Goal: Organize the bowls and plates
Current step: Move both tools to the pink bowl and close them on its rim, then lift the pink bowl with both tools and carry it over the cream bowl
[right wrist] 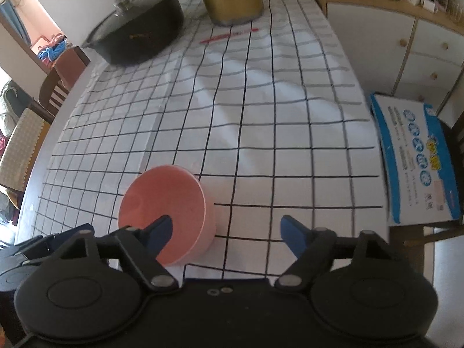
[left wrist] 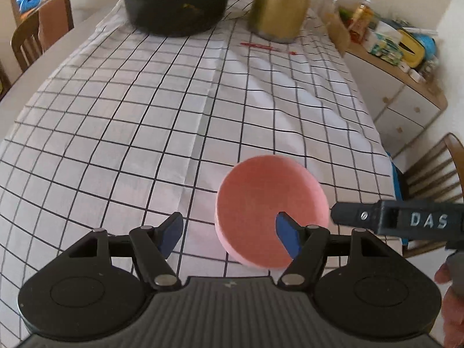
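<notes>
A pink round bowl-like dish (left wrist: 269, 208) sits on the checked tablecloth near the table's front edge; it also shows in the right wrist view (right wrist: 165, 203). My left gripper (left wrist: 229, 233) is open just above the cloth, its right blue fingertip (left wrist: 285, 232) in front of the dish and the dish to the right of the gap. My right gripper (right wrist: 226, 233) is open, its left blue fingertip (right wrist: 161, 230) in front of the dish and the dish to the left of the gap. The right gripper's finger (left wrist: 391, 217) shows beside the dish in the left wrist view. No other plates or bowls show.
A black lidded pot (left wrist: 177, 0) and a gold-green jug (left wrist: 278, 5) stand at the table's far end, with a red pen (left wrist: 261, 45) near them. A sideboard with clutter (left wrist: 400, 55) and a blue-white box on a chair (right wrist: 417, 156) are to the right. Wooden chairs (left wrist: 37, 34) stand at the left.
</notes>
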Demonstrator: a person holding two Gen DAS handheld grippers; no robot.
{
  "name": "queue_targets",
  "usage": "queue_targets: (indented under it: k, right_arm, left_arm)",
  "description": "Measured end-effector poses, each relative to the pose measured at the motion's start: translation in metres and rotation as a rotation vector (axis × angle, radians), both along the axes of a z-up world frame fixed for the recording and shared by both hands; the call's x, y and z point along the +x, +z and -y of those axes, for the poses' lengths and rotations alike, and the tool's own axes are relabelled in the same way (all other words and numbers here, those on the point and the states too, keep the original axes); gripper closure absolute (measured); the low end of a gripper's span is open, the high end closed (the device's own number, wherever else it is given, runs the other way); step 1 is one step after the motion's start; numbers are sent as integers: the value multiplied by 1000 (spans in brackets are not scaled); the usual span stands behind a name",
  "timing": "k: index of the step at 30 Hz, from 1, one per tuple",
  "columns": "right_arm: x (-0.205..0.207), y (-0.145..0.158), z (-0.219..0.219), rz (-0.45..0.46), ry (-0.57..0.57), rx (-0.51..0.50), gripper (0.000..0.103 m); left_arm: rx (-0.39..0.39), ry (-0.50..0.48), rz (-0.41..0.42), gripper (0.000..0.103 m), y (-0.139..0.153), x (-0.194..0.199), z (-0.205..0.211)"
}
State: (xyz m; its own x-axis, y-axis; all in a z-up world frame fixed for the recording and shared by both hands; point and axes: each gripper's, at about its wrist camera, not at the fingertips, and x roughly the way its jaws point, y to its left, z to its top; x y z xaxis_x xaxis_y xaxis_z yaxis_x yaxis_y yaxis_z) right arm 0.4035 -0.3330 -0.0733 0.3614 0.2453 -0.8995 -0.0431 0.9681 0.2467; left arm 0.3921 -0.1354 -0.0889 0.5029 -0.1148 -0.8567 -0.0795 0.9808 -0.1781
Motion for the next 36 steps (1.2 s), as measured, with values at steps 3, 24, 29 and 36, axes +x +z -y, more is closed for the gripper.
queue_targets:
  k: [3, 24, 29, 36]
  right_arm:
    - [5, -11, -4, -23, 3, 8, 33]
    - [6, -25, -23, -41, 61, 6, 93]
    - [-3, -16, -24, -32, 47, -17, 93]
    - [-26, 3, -22, -15, 28, -37, 93]
  left_arm:
    - [22, 7, -17, 34, -10, 6, 0]
    - [20, -1, -69, 90, -24, 14, 4]
    - [36, -29, -65, 90, -18, 5, 10]
    - [40, -68, -49, 90, 0, -14, 15]
